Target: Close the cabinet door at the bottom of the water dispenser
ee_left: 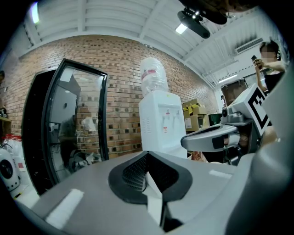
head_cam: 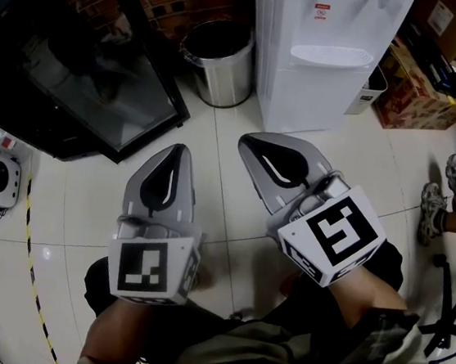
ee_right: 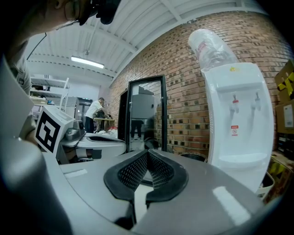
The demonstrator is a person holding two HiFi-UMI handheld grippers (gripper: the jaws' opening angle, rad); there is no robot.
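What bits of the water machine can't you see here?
Cabinet door of the water dispenser: left gripper and right gripper cover it in their own views; the head view looks too steeply down to tell if it is shut.
Bottle: cut off by the head view's top edge.
Red label: too small to read anywhere.

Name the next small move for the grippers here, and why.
Probably ease the right gripper forward toward the lower cabinet door of the white water dispenser: both it and the left gripper are shut, empty and short of the dispenser.
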